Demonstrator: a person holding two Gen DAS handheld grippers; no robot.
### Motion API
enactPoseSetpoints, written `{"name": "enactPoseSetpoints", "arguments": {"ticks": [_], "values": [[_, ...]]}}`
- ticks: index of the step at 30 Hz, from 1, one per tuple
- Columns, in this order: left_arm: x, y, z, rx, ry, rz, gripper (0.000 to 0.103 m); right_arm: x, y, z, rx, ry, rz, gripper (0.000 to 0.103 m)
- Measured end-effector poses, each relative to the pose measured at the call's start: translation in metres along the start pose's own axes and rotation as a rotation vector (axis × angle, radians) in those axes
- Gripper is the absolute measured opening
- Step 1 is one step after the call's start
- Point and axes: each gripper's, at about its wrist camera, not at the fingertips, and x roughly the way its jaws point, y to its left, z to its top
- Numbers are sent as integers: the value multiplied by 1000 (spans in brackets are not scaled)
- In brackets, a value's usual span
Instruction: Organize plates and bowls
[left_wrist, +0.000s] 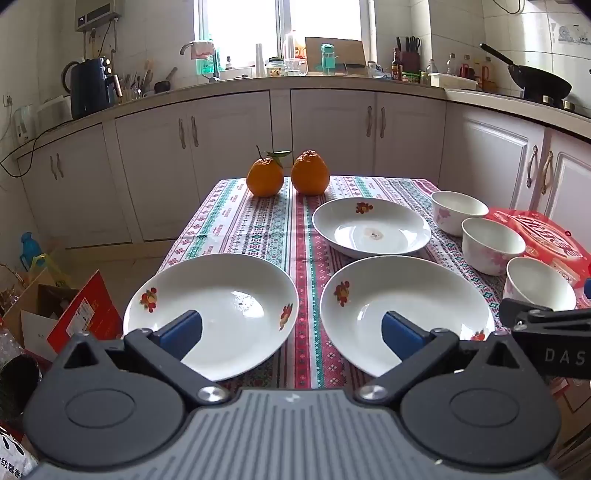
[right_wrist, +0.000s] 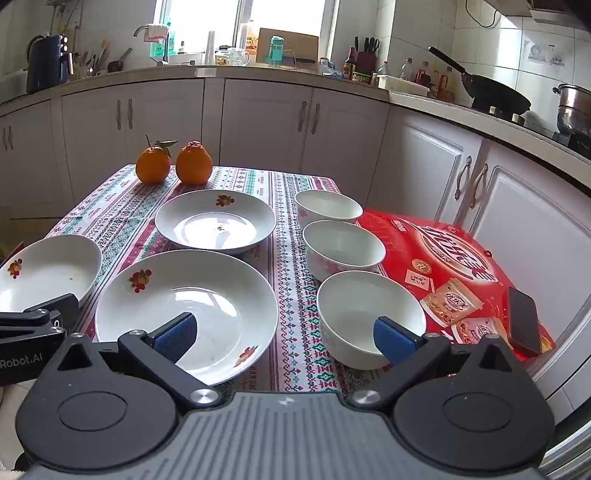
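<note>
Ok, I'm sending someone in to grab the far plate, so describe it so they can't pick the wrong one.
Start at the table with the patterned cloth and find the two oranges at its far end. The far plate lies just in front of them, left of the row of three bowls. Unlike the two nearer plates, it shows one flower print, on its far rim.

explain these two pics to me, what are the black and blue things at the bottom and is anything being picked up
Each picture comes from a camera on a handheld grasping tool, looking along its two blue-padded fingers. One shows the left tool, the other the right tool. No robot: a person carries both. Both stand wide open, holding nothing. On the patterned tablecloth sit three white plates, three bowls in a row, and two oranges. A red box with a phone lies to the right.
</note>
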Motion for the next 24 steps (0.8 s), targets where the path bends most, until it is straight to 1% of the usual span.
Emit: {"name": "enactPoseSetpoints", "arguments": {"ticks": [7, 8, 14, 15, 24], "values": [[-3, -2, -1, 10, -11, -3, 102, -2, 3, 1, -6, -1, 1, 103], [2, -2, -5, 7, -4, -5, 102, -2, 5, 2, -7, -1, 2, 103], [1, -2, -11, 11, -6, -7, 102, -2, 1, 1, -6, -2, 3, 103], [1, -3, -4, 7, 1, -4, 102, -2, 1, 2, -5, -2, 4, 103], [2, -1, -1, 2, 7, -3, 102, -2, 3, 1, -10, -2, 0, 103]]}}
